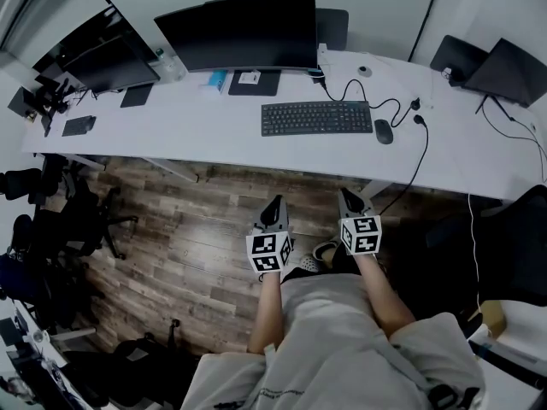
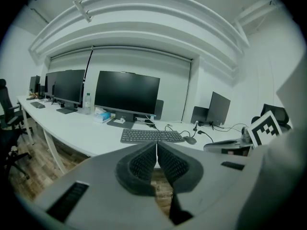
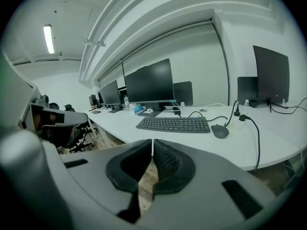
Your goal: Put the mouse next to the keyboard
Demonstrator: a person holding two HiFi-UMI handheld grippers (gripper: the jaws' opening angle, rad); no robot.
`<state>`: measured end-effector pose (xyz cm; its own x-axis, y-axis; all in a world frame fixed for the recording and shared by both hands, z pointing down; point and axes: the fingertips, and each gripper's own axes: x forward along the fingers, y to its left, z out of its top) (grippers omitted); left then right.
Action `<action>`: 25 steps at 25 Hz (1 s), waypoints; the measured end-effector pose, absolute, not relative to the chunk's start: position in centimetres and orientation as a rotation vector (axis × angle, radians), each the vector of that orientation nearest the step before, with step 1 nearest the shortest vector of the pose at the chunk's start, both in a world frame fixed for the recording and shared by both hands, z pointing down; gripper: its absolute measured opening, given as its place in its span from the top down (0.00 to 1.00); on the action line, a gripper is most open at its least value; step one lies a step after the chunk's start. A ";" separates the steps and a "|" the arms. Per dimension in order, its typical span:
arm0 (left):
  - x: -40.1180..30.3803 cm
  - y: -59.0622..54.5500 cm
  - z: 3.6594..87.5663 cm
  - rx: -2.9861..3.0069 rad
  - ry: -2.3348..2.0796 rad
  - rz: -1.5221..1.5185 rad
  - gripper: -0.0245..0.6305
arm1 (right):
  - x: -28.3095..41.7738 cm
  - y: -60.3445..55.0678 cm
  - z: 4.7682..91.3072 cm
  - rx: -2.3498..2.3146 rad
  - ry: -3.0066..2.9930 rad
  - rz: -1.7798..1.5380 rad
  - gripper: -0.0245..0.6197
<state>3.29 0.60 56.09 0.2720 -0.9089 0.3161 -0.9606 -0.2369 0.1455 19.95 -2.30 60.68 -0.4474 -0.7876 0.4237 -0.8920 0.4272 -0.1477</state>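
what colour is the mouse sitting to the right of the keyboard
Dark grey to black; the mouse shows best in the right gripper view, beside the keyboard.

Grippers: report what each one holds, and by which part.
Nothing is held. The left gripper and the right gripper are both shut and empty; the mouse lies on the desk beside the keyboard.

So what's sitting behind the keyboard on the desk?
Behind the keyboard stands a dark monitor on a flat base. Whatever lies behind the screen is covered.
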 end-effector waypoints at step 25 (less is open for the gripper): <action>3.0 0.6 54.9 2.275 -1.713 0.225 0.93 | 19.2 -2.4 59.0 1.457 -2.427 0.437 0.96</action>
<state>2.99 0.60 54.90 0.2829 -0.9139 0.2911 -0.9580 -0.2548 0.1312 19.22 -2.41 58.99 -0.4542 -0.8036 0.3845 -0.8873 0.4470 -0.1139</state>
